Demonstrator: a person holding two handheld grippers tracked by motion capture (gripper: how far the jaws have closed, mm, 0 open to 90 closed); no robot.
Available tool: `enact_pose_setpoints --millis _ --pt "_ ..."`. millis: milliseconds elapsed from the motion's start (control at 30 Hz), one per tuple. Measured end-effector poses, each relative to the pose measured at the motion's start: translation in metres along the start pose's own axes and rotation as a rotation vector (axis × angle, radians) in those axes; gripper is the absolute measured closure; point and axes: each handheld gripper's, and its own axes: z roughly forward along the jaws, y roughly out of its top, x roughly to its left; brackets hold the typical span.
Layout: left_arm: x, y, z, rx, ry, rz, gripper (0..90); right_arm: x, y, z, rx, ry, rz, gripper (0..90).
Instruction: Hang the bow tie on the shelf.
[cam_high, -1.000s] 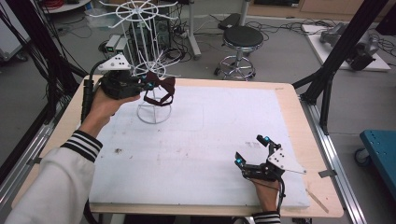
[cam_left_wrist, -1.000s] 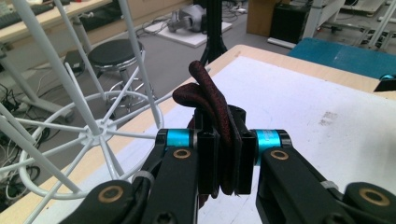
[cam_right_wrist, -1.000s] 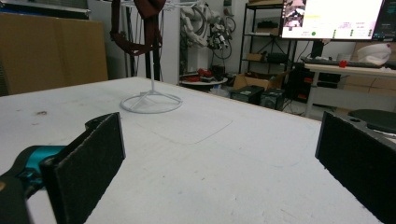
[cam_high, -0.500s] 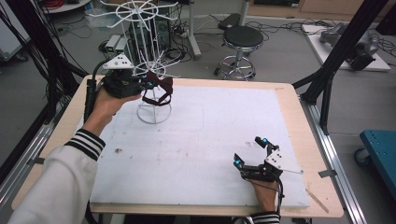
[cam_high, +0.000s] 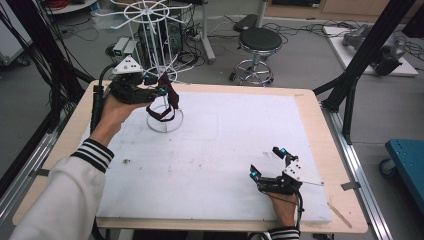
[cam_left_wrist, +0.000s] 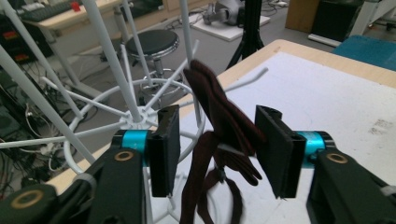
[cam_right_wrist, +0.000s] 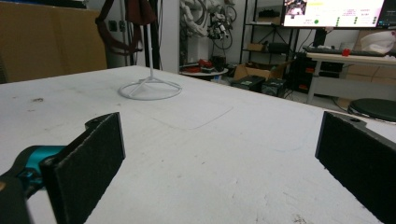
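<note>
Since a second ago your left hand-held gripper (cam_left_wrist: 219, 154) has let its jaws come apart; earlier they were pinched on the dark red strap (cam_high: 165, 100), and now the strap hangs between them with a gap on the left pad's side (the right pad looks close to it, though I cannot tell if it touches). You are at the release step: the strap is draped over an arm of the white wire rack (cam_high: 162, 75) at the far left of the desk (cam_high: 310, 125), its loop dangling beside the rack's post. Its long axis runs roughly up and down, folded top over the arm, free ends pointing at the desk. Next, I judge, you back the left one straight out without snagging the loop. Your right hand-held gripper (cam_high: 270, 162) rests wide open and empty near the front right edge.
</note>
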Motion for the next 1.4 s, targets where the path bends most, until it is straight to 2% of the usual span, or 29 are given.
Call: enact_pose_setpoints --millis 33,100,167,233,267,333,367,467,533,667,733,767,800,833,867,900,933,1000,1033,1067,1133,1233,1300,1400 --pt "-0.001 0.001 -0.001 -0.016 0.004 -0.001 46.0 0.0 0.0 0.0 0.001 0.0 -0.001 0.7" --pt "-0.002 0.003 -0.005 -0.041 0.011 -0.014 33.7 0.0 0.0 0.0 0.003 0.001 -0.006 0.7" --pt "-0.003 0.004 -0.011 -0.074 -0.029 -0.009 29.3 0.0 0.0 -0.001 0.005 0.0 -0.006 0.7" --pt "-0.004 0.005 -0.015 -0.097 -0.041 -0.003 15.8 0.0 0.0 0.0 0.003 -0.001 -0.006 0.7" --pt "-0.005 0.005 -0.018 -0.128 -0.053 -0.008 10.8 -0.001 -0.001 -0.001 0.007 -0.002 -0.004 0.7" --pt "-0.005 0.003 -0.024 -0.187 -0.045 0.004 3.5 -0.001 -0.001 -0.001 0.009 -0.001 -0.001 0.6" --pt "-0.005 0.002 -0.026 -0.201 -0.047 0.003 1.7 -0.001 -0.001 -0.001 0.005 -0.003 -0.005 0.7" --pt "-0.005 -0.008 -0.035 -0.226 -0.044 -0.011 1.7 -0.002 -0.001 -0.001 0.008 -0.005 0.004 0.7" --pt "-0.006 -0.015 -0.041 -0.241 -0.029 -0.001 1.7 -0.002 -0.001 -0.001 0.008 -0.007 0.003 0.7" --pt "-0.009 -0.035 -0.057 -0.288 -0.029 0.007 1.7 -0.003 -0.001 -0.001 0.008 -0.008 -0.002 0.7" --pt "-0.013 -0.046 -0.066 -0.331 -0.027 0.011 1.7 -0.002 -0.001 -0.001 0.013 -0.009 0.009 0.7" --pt "-0.018 -0.059 -0.077 -0.368 -0.018 0.026 1.7 -0.003 -0.002 -0.001 0.012 -0.012 0.013 0.6" --pt "-0.018 -0.059 -0.077 -0.368 -0.018 0.026 1.7 -0.003 -0.002 -0.001 0.012 -0.012 0.013 0.6" --pt "-0.023 -0.073 -0.086 -0.405 -0.01 0.052 1.7 -0.004 -0.003 -0.001 0.012 -0.008 0.023 0.7" --pt "-0.023 -0.073 -0.086 -0.405 -0.01 0.052 1.7 -0.004 -0.003 -0.001 0.01 -0.009 0.032 0.6" --pt "-0.029 -0.092 -0.096 -0.432 -0.015 0.054 1.7 -0.004 -0.004 -0.001 0.009 -0.011 0.037 0.7" --pt "-0.029 -0.092 -0.096 -0.432 -0.015 0.054 1.7 -0.005 -0.004 -0.001 0.005 -0.013 0.036 0.6" --pt "-0.035 -0.112 -0.105 -0.451 -0.009 0.059 1.7 -0.004 -0.004 -0.002 0.006 -0.013 0.038 0.7" --pt "-0.037 -0.127 -0.11 -0.461 -0.013 0.054 1.7 -0.004 -0.004 -0.002 0.003 -0.017 0.036 0.6" --pt "-0.037 -0.127 -0.11 -0.461 -0.013 0.054 1.7 -0.004 -0.004 -0.002 0.003 -0.017 0.036 0.6" --pt "-0.038 -0.145 -0.114 -0.458 -0.008 0.042 1.7 -0.003 -0.004 -0.001 0.002 -0.015 0.023 0.7" --pt "-0.035 -0.165 -0.115 -0.437 0.009 0.029 1.7 -0.003 -0.004 -0.001 -0.003 -0.005 0.035 0.7" --pt "-0.032 -0.179 -0.115 -0.433 0.023 -0.006 1.7 -0.003 -0.004 -0.001 -0.006 -0.004 0.034 0.6" --pt "-0.031 -0.2 -0.114 -0.453 0.043 -0.05 1.7 -0.002 -0.004 -0.001 -0.009 0.011 0.034 0.7"
